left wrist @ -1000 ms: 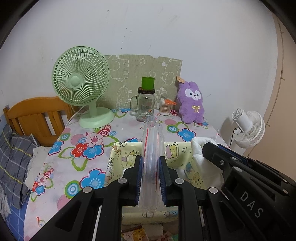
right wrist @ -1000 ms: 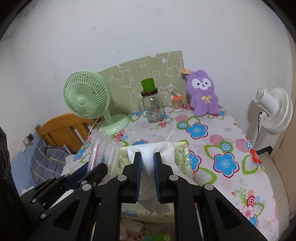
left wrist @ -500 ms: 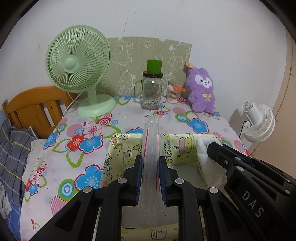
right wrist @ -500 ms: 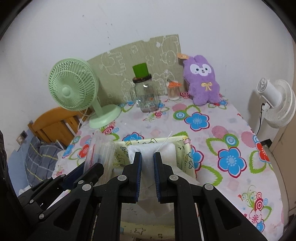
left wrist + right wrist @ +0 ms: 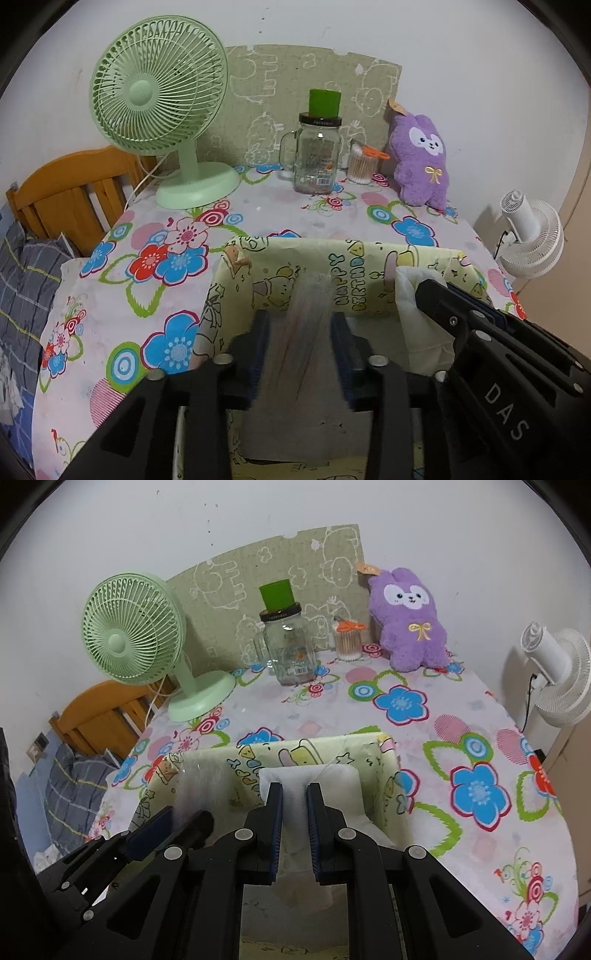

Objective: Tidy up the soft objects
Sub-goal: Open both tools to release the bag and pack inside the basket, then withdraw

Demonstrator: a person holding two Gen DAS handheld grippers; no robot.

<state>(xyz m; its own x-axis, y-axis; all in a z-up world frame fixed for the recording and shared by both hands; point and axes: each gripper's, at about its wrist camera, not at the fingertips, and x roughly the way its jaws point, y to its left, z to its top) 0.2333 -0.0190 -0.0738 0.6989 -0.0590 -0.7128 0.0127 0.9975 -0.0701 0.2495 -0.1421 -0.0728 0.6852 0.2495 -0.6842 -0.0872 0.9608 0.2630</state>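
While the left gripper (image 5: 300,350) has just been opening, a blurred clear packet (image 5: 308,325) sits loose between its parted fingers. The right gripper (image 5: 294,821) pinches white cloth (image 5: 345,779) over the yellow box (image 5: 354,269)

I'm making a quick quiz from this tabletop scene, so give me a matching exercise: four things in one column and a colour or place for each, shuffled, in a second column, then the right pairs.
Things:
1. desk fan
2. plush rabbit
3. white cloth
4. glass jar

Descriptions:
A. purple, at the back of the table by the wall
B. clamped in the right gripper over the yellow fabric box
C. pale green, back left on the flowered tablecloth
D. clear, with a green cup on its lid

Pairs: 1-C, 2-A, 3-B, 4-D
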